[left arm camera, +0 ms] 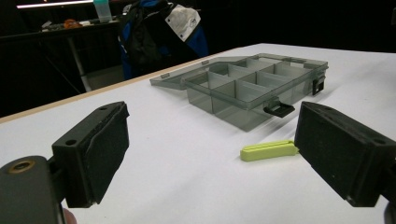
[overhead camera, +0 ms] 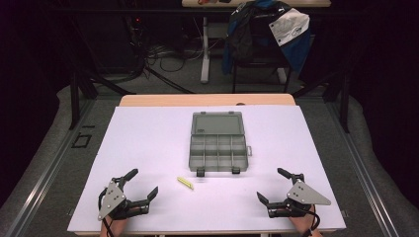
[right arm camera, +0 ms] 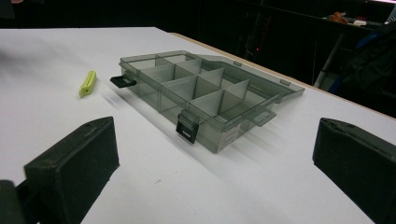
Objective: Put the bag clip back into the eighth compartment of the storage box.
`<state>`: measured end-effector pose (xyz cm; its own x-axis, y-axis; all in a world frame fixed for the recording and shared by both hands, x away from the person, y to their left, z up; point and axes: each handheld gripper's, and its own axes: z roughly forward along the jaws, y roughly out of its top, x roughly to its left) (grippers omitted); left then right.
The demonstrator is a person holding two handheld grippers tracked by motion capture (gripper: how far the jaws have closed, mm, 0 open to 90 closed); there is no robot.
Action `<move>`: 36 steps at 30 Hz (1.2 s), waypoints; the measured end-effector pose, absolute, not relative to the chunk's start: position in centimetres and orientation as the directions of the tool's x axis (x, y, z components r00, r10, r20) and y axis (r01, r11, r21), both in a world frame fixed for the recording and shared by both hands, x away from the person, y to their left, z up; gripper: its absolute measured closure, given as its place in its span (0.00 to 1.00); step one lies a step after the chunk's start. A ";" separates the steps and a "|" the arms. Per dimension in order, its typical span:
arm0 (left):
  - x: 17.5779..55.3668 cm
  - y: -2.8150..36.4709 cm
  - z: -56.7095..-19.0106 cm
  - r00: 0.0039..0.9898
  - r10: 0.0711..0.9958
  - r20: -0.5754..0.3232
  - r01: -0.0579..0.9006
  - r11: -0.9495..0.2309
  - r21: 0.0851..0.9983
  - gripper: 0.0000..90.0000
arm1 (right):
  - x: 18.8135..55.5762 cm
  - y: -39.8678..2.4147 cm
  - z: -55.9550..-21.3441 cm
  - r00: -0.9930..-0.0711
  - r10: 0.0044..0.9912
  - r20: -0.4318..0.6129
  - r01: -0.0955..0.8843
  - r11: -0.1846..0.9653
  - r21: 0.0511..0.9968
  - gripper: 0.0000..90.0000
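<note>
From my left gripper [overhead camera: 132, 191], the small clip [overhead camera: 186, 182] lies just ahead and to its right on the table [overhead camera: 148, 138]. The compartment box [overhead camera: 218, 152] sits beyond the clip, ahead-left of my right gripper [overhead camera: 274, 186], lid laid open behind it.

- Bench [overhead camera: 148, 148]: white sheet over a wooden top, wood edge showing at the far side.
- Grey floor [overhead camera: 173, 79] beyond, cables [overhead camera: 153, 54] lying on it.
- Chair [overhead camera: 262, 44] draped with a blue jacket [overhead camera: 296, 44].
- Second table [overhead camera: 205, 49] behind; surroundings dark.
</note>
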<state>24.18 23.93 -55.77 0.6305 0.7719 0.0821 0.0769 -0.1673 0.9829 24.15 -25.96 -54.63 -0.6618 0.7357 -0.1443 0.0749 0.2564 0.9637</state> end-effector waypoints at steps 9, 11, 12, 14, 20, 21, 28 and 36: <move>24.2 23.8 -55.8 0.633 0.769 0.092 0.080 -0.183 0.980 0.11 | 24.2 -25.9 -54.7 -0.671 0.731 -0.127 0.101 0.260 0.960 0.00; 24.2 23.8 -55.8 0.633 0.769 0.091 0.078 -0.180 0.980 0.11 | 24.3 -25.7 -54.7 -0.672 0.729 -0.126 0.103 0.261 0.960 0.00; 24.2 23.9 -55.8 0.631 0.770 0.090 0.079 -0.179 0.981 0.11 | 24.3 -25.6 -54.6 -0.672 0.729 -0.126 0.106 0.264 0.959 0.00; 24.2 23.9 -55.8 0.629 0.773 0.088 0.084 -0.180 0.980 0.11 | 24.3 -25.4 -54.6 -0.674 0.729 -0.120 0.112 0.262 0.959 0.00; 24.0 23.9 -55.7 0.637 0.766 0.086 0.079 -0.176 0.981 0.11 | 24.3 -24.5 -54.6 -0.691 0.715 -0.108 0.133 0.273 0.953 0.00; 24.0 23.9 -55.7 0.635 0.768 0.084 0.082 -0.176 0.981 0.11 | 24.4 -24.3 -54.6 -0.694 0.712 -0.111 0.132 0.277 0.952 0.00; 24.1 24.0 -55.8 0.629 0.773 0.077 0.090 -0.171 0.981 0.11 | 24.7 -23.3 -54.6 -0.708 0.701 -0.091 0.161 0.285 0.945 0.00; 24.0 24.1 -55.8 0.624 0.777 0.076 0.093 -0.170 0.981 0.11 | 24.9 -22.4 -54.3 -0.729 0.679 -0.083 0.185 0.312 0.932 0.00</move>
